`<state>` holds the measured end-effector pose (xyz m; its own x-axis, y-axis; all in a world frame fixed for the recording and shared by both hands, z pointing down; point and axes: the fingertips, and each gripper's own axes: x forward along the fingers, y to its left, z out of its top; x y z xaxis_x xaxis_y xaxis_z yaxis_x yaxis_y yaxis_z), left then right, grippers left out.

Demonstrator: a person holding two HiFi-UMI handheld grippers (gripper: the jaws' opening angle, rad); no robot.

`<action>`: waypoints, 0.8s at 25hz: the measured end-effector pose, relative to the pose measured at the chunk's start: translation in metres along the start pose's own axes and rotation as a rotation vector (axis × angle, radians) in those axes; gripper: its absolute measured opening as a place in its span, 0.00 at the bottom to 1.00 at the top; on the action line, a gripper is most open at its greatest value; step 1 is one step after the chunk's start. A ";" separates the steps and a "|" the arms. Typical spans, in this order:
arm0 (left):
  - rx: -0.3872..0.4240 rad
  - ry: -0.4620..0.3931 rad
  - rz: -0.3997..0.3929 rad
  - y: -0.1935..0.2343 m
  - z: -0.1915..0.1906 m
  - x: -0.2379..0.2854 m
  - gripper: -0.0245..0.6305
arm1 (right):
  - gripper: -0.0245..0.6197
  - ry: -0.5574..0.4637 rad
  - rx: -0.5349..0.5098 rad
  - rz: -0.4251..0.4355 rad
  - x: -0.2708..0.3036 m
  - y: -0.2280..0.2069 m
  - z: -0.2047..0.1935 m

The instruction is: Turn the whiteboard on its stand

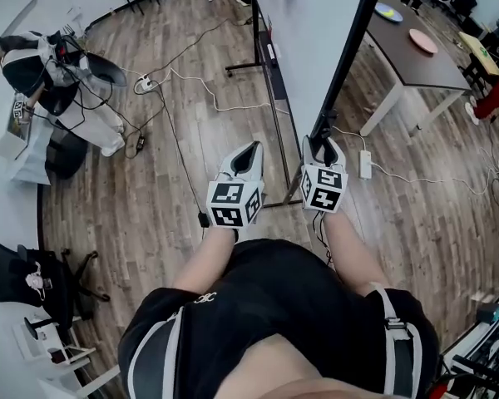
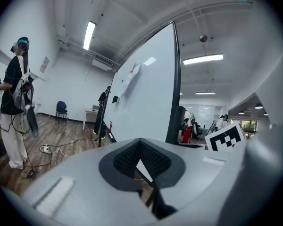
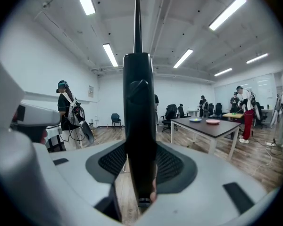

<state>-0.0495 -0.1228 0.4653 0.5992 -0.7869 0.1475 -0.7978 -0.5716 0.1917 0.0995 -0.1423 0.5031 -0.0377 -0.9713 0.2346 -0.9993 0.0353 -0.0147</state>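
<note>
1. Black and narrow, the frame edge of the whiteboard gives the right gripper little to bite on. If we swing hard, we judge the pads may slide along it or slip off.
2. Beyond the jaws, cables trail over the wooden floor around the stand's foot. A power strip lies just to the right of the right gripper. A moving stand could snag the cables or drag the strip.
3. A table stands ahead and to the right of the jaws, on the board's other side. We think a wide turn could knock the panel into it.
4. Only one gripper has hold of the board, so it may twist in the grip rather than turn cleanly.
5. The right gripper's jaws stand fairly wide, yet they are clamped on that frame edge, which runs upright between the pads and touches both.
6. The left gripper has its jaws drawn together at the tips with nothing between them. The board's white face stands ahead of it, not touching.
</note>
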 end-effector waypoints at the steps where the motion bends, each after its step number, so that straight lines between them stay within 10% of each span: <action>1: 0.005 0.002 -0.009 -0.006 -0.001 0.000 0.05 | 0.34 0.000 0.001 -0.002 -0.006 0.000 -0.002; 20: 0.004 0.068 -0.076 -0.077 -0.037 -0.036 0.05 | 0.34 -0.008 0.000 0.061 -0.090 0.001 -0.022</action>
<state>-0.0075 -0.0416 0.4815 0.6613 -0.7236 0.1978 -0.7498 -0.6303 0.2011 0.1018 -0.0493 0.5037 -0.0984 -0.9692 0.2256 -0.9951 0.0942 -0.0291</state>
